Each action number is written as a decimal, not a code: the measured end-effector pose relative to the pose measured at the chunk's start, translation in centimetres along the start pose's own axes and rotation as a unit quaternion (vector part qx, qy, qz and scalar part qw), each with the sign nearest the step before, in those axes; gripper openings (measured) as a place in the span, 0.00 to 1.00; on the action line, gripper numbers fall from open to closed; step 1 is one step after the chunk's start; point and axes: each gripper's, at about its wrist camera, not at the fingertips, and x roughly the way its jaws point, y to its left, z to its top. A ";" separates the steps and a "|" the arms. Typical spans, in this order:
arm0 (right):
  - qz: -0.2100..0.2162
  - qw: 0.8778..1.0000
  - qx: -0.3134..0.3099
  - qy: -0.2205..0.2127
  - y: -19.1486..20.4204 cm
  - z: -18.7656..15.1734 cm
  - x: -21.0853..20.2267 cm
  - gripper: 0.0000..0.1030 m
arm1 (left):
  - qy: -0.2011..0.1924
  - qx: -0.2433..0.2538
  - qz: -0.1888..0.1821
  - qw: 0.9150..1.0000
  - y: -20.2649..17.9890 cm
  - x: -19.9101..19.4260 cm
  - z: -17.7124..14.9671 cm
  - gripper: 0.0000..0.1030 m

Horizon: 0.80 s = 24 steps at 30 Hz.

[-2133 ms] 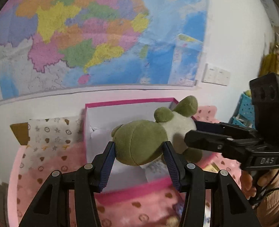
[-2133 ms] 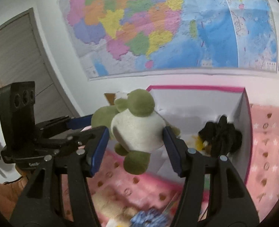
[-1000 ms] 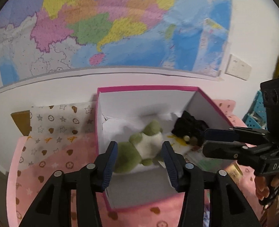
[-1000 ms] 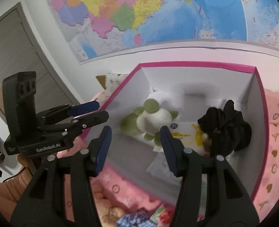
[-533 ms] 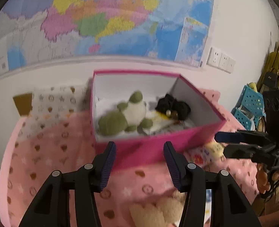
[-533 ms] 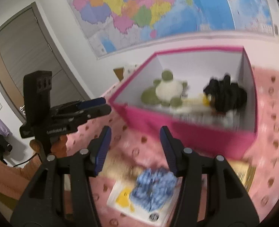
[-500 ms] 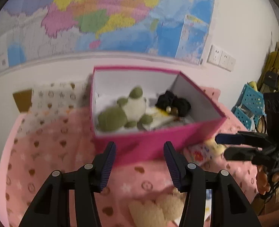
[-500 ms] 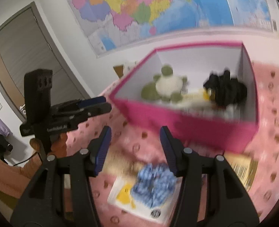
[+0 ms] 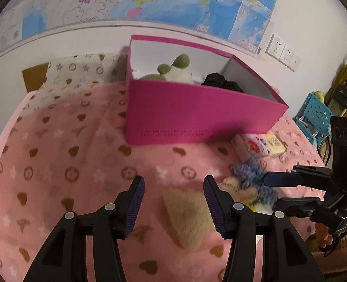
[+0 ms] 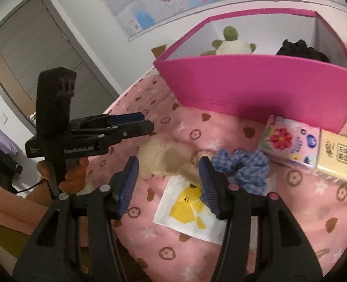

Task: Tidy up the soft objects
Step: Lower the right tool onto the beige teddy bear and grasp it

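A green and white plush toy (image 9: pixel 173 70) lies inside the pink box (image 9: pixel 197 115), beside a black soft item (image 9: pixel 222 83). On the pink blanket in front of the box lie a beige plush (image 9: pixel 190 213) and a blue checked scrunchie (image 9: pixel 253 178). My left gripper (image 9: pixel 173 183) is open and empty, low over the blanket just left of the beige plush. My right gripper (image 10: pixel 168 164) is open and empty above the beige plush (image 10: pixel 168 157), with the scrunchie (image 10: pixel 244 166) by its right finger. The box (image 10: pixel 255 82) holds the green plush (image 10: pixel 232 42).
Two tissue packs, one flowered (image 10: pixel 288 141) and one yellow (image 10: pixel 335 159), lie against the box front. A white card with a yellow print (image 10: pixel 187 206) lies under the right gripper. A map covers the wall behind. A blue perforated basket (image 9: pixel 317 115) stands far right.
Both grippers let go of the green plush, which now lies in the box. They have pulled back from the box and sunk toward the blanket and the beige plush.
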 end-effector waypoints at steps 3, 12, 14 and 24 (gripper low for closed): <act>-0.001 1.000 -0.005 0.010 0.3 -0.3 0.9 0.54 | 0.006 0.001 0.003 1.000 0.1 -0.2 -0.7 0.51; -0.026 0.999 0.018 0.025 -1.1 -1.7 0.8 0.54 | 0.018 -0.003 -0.006 1.000 0.2 0.1 -1.9 0.51; -0.039 0.999 0.026 0.025 -1.6 -1.8 0.7 0.54 | 0.019 -0.002 -0.009 1.000 0.2 0.2 -2.0 0.51; -0.081 0.995 0.058 -0.014 -3.4 -1.2 -2.0 0.54 | 0.022 -0.004 -0.015 1.000 0.0 0.3 -2.5 0.51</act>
